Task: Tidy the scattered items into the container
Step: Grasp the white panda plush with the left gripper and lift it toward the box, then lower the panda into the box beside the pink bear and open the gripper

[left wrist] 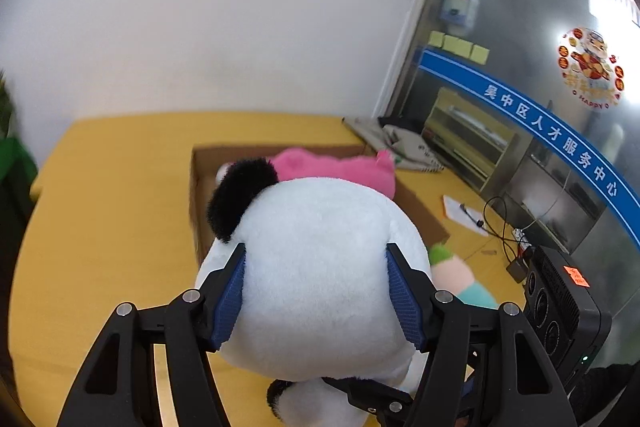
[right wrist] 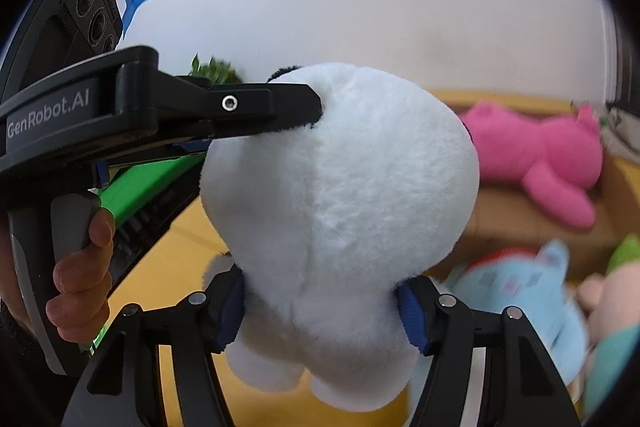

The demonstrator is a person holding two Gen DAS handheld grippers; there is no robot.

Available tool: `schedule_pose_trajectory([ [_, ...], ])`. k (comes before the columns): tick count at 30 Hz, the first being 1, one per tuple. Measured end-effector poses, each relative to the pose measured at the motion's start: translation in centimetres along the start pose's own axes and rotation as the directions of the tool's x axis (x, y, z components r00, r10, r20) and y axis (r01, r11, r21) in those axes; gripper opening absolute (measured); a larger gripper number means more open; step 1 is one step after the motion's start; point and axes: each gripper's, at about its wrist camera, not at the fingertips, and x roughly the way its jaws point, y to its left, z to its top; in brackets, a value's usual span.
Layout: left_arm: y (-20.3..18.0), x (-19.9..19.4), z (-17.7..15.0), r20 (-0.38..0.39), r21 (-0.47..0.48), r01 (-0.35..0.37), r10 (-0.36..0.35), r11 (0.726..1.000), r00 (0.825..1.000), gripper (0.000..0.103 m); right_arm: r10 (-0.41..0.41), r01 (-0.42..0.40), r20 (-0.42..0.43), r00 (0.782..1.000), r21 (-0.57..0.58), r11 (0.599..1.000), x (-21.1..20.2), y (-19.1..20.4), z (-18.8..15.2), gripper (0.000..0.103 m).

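Nearest in both wrist views is the white panda plush [left wrist: 320,279], held off the yellow table [left wrist: 100,227] by both tools at once: the left gripper [left wrist: 316,291] has its blue pads [left wrist: 230,307] pressed into the sides of the round head, and the right gripper [right wrist: 320,311] is clamped lower down, its pads sunk into the fur at the narrow part under the head. From the right wrist the left tool's black finger reaches in from the left onto the toy, with "GenRobot.AI" printed on its body, and a hand [right wrist: 80,283] wrapped round its grey handle. Below and to the right of the panda lie a blurred blue plush [right wrist: 520,291] and a plush with a green top and pale pink face [left wrist: 452,267], close by the near edge of the cardboard box [left wrist: 200,195]. The box is open at the top, its near rim just beyond the panda, and a pink plush [left wrist: 340,167] already lies inside. Left of the box the tabletop runs bare to its edge. Farther right lie a spiral notebook [left wrist: 412,151], a paper sheet [left wrist: 460,211] and black cables [left wrist: 500,227]. Behind, the glass wall carries a blue band [left wrist: 540,131] reading 吴中区人才服务中心 and a round sticker [left wrist: 592,67] with "HAPPY".
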Motion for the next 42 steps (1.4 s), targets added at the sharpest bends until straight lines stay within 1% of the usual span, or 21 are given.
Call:
schedule_pose_trajectory([
  [3, 0.5, 2.6, 4.5, 0.009, 0.050, 0.018, -0.019, 0.999, 1.000, 0.069, -0.036, 0.036, 0.049, 0.998, 0.005, 0.999, 0.6, -1.9, 4.1, 0.064],
  [6, 2.2, 5.9, 7.7, -0.008, 0.052, 0.036, -0.036, 0.998, 0.999, 0.069, -0.068, 0.067, 0.059, 0.996, 0.020, 0.998, 2.5, -3.9, 7.4, 0.064],
  [9, 4.4, 9.6, 8.9, -0.047, 0.040, 0.036, -0.034, 0.999, 0.998, 0.069, -0.089, 0.087, 0.042, 0.995, 0.050, 0.995, 5.6, -5.9, 9.0, 0.064],
  [10, 5.0, 10.9, 9.0, -0.063, 0.040, 0.031, -0.028, 0.999, 0.998, 0.069, -0.091, 0.089, 0.029, 0.995, 0.067, 0.994, 6.7, -6.1, 8.8, 0.064],
  [12, 7.1, 14.0, 8.5, -0.113, 0.021, 0.013, -0.010, 1.000, 0.994, 0.069, -0.086, 0.087, -0.015, 0.996, 0.109, 0.990, 9.6, -7.2, 8.6, 0.064],
  [14, 9.1, 16.4, 7.5, -0.162, -0.004, 0.013, -0.013, 1.000, 0.987, 0.069, -0.068, 0.077, -0.065, 0.996, 0.155, 0.985, 12.3, -8.0, 7.7, 0.064],
  [17, 11.9, 19.5, 4.7, -0.243, -0.060, 0.022, -0.036, 0.998, 0.969, 0.069, -0.081, 0.111, -0.153, 0.985, 0.196, 0.974, 16.1, -8.4, 5.5, 0.064],
  [18, 12.5, 20.2, 3.6, -0.259, -0.074, 0.032, -0.050, 0.997, 0.965, 0.071, -0.084, 0.125, -0.192, 0.978, 0.215, 0.969, 17.2, -8.4, 4.7, 0.064],
  [21, 13.2, 20.1, 2.1, -0.253, -0.088, 0.058, -0.079, 0.994, 0.964, 0.076, -0.113, 0.171, -0.253, 0.961, 0.220, 0.960, 18.7, -7.6, 3.0, 0.064],
  [24, 13.4, 19.2, 0.8, -0.266, -0.061, 0.029, -0.044, 0.998, 0.963, 0.081, -0.108, 0.182, -0.302, 0.947, 0.228, 0.956, 19.4, -6.3, 2.2, 0.064],
  [25, 13.2, 19.1, 0.7, -0.268, -0.062, 0.016, -0.032, 0.998, 0.963, 0.086, -0.112, 0.186, -0.315, 0.943, 0.217, 0.958, 19.6, -5.9, 2.0, 0.067],
  [26, 13.2, 18.8, 0.6, -0.267, -0.068, 0.002, -0.020, 0.998, 0.963, 0.086, -0.115, 0.187, -0.322, 0.940, 0.203, 0.961, 19.6, -5.7, 1.9, 0.073],
  [28, 12.5, 17.9, 0.8, -0.248, -0.075, -0.024, 0.005, 0.997, 0.969, 0.086, -0.100, 0.173, -0.327, 0.940, 0.202, 0.964, 19.2, -5.7, 1.5, 0.075],
  [30, 11.4, 16.2, 0.8, -0.210, -0.043, -0.074, 0.064, 0.996, 0.976, 0.086, -0.101, 0.170, -0.310, 0.945, 0.205, 0.964, 17.2, -5.8, 1.4, 0.077],
  [32, 9.7, 13.9, 0.8, -0.162, -0.011, -0.104, 0.100, 0.995, 0.982, 0.088, -0.138, 0.186, -0.260, 0.956, 0.167, 0.968, 14.2, -5.6, 1.5, 0.081],
  [33, 8.6, 12.4, 0.7, -0.130, -0.001, -0.112, 0.111, 0.994, 0.985, 0.092, -0.164, 0.197, -0.223, 0.961, 0.136, 0.971, 11.9, -5.4, 1.5, 0.082],
  [35, 6.5, 9.8, 0.4, -0.080, 0.012, -0.139, 0.140, 0.990, 0.987, 0.096, -0.203, 0.219, -0.165, 0.965, 0.084, 0.972, 8.1, -5.3, 1.3, 0.087],
  [36, 5.1, 8.4, 0.0, -0.054, 0.017, -0.152, 0.153, 0.988, 0.987, 0.098, -0.234, 0.244, -0.135, 0.963, 0.057, 0.968, 6.0, -5.3, 1.1, 0.087],
  [38, 2.6, 6.0, -0.6, -0.003, 0.014, -0.143, 0.143, 0.990, 0.990, 0.101, -0.280, 0.283, -0.095, 0.955, 0.025, 0.959, 3.3, -6.2, 0.7, 0.090],
  [40, 0.2, 4.0, -1.6, 0.039, -0.013, -0.124, 0.124, 0.992, 0.991, 0.103, -0.328, 0.331, -0.076, 0.942, 0.028, 0.943, 0.5, -7.0, 0.3, 0.090],
  [42, -1.8, 2.7, -2.8, 0.057, -0.030, -0.108, 0.110, 0.994, 0.992, 0.103, -0.362, 0.364, -0.067, 0.930, 0.029, 0.931, -1.3, -8.4, 0.2, 0.090],
])
